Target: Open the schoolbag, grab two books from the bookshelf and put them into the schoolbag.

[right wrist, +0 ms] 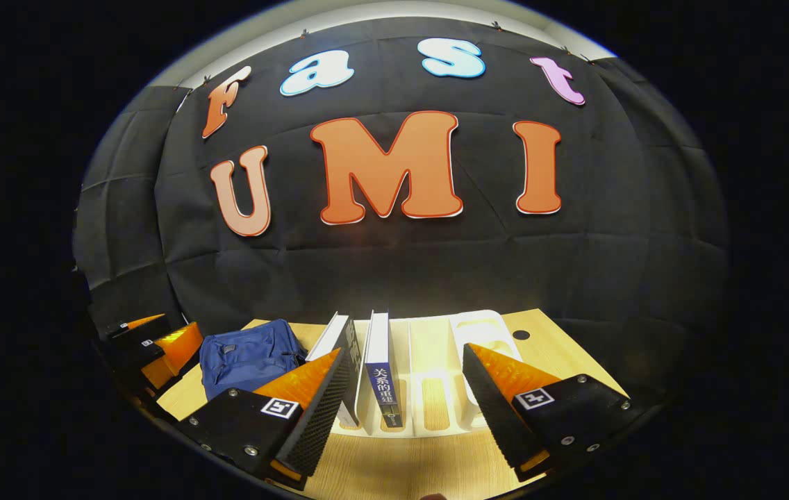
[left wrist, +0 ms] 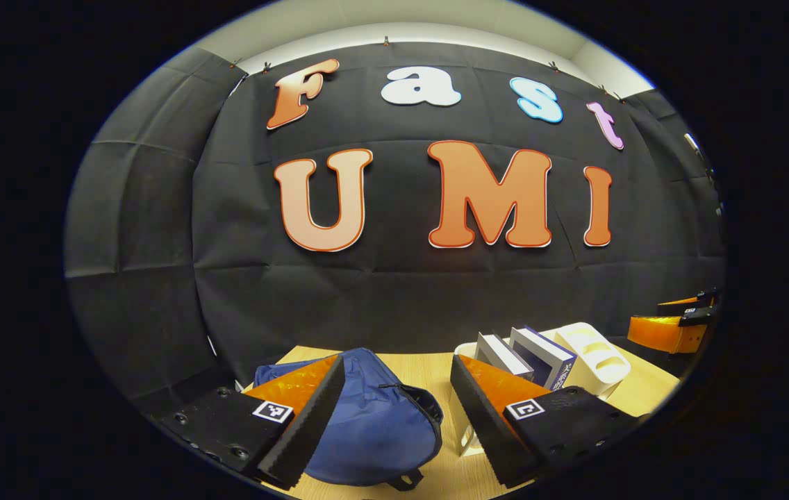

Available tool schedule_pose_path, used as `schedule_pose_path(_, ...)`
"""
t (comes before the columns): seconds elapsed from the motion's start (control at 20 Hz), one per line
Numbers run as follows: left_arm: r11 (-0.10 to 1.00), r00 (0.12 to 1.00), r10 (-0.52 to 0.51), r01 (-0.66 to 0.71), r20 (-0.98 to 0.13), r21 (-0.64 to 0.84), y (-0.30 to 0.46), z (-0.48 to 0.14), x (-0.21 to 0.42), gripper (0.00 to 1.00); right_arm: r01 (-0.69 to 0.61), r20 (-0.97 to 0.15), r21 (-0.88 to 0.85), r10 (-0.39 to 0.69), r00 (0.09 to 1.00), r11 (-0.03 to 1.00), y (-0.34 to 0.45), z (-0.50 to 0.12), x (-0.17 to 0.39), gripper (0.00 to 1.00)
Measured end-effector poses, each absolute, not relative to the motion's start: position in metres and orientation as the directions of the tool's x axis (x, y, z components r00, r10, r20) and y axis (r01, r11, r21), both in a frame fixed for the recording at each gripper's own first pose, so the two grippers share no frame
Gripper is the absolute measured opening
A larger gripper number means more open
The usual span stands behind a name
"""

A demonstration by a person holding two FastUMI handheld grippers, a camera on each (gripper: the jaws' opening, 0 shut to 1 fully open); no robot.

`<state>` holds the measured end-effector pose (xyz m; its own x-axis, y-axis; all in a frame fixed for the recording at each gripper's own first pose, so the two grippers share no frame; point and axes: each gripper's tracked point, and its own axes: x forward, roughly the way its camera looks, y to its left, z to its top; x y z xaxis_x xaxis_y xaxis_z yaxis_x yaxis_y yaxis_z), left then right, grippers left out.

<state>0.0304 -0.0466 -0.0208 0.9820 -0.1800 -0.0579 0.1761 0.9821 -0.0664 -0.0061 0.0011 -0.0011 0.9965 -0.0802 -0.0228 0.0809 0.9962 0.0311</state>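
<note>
Bag [left wrist: 367, 417] lies zipped on the table [left wrist: 436, 375] left of the rack [right wrist: 429, 375] holding both books [right wrist: 380, 368], left gripper [left wrist: 394, 417] and right gripper [right wrist: 401, 410] both spread wide, empty; likely opening step, so you need its zipper next.

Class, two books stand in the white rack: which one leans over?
The left-hand book in the right gripper view, nearest the schoolbag; the blue-spined book stands upright.

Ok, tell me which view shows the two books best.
The right gripper view: both books stand upright in the white bookshelf, spines facing the camera. The left gripper view catches them from the side, partly behind that gripper's finger.
</note>
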Motion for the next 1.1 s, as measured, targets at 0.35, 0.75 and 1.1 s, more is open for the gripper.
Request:
schedule_pose_path(0.35,0.985,0.984,-0.164,0.159,-0.075,-0.068,-0.042,-0.025,0.031,0.95,0.083,-0.028,0.026,-0.082,0.996,0.996,-0.003,-0.002,-0.006,0.97)
schedule_pose_path(0.75,0.986,0.983,-0.164,0.163,-0.085,-0.021,-0.045,-0.032,0.029,0.95,0.085,-0.044,0.027,-0.084,0.995,0.996,-0.006,-0.008,-0.006,0.97)
schedule_pose_path(1.1,0.966,0.964,-0.175,0.207,-0.2,0.155,-0.056,-0.091,0.03,0.95,0.113,-0.087,0.055,-0.108,0.99,0.992,-0.02,-0.026,-0.006,0.97)
